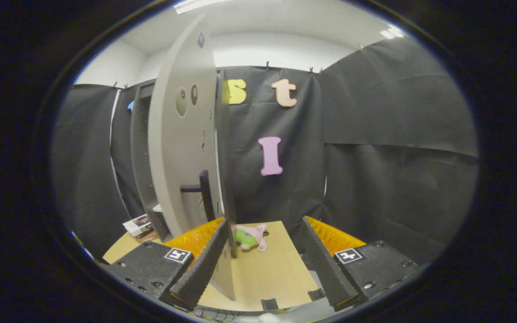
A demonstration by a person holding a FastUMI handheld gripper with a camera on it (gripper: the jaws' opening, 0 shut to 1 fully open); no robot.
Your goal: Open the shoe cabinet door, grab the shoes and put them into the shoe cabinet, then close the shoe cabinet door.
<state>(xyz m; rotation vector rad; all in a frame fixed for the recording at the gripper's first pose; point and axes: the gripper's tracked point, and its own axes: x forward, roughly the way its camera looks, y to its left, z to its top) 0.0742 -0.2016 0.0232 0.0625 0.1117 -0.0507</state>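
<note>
The grey shoe cabinet (144, 157) stands on the wooden table (267, 278), beyond and left of my fingers. Its door (182, 148) is swung open towards me and I see it almost edge-on, with a black handle (200, 190) sticking out of its face. My gripper (265, 222) is open. The door's free edge runs down just inside the left finger (204, 264), too close to tell whether they touch. Nothing touches the right finger (323, 260). A small pink and green soft shoe (250, 237) lies on the table just beyond the fingertips, right of the door's edge.
A small printed booklet (137, 224) lies on the table at the cabinet's foot, left of the door. Black cloth walls close the booth behind and to the right. Bare tabletop stretches between the fingers up to the shoe.
</note>
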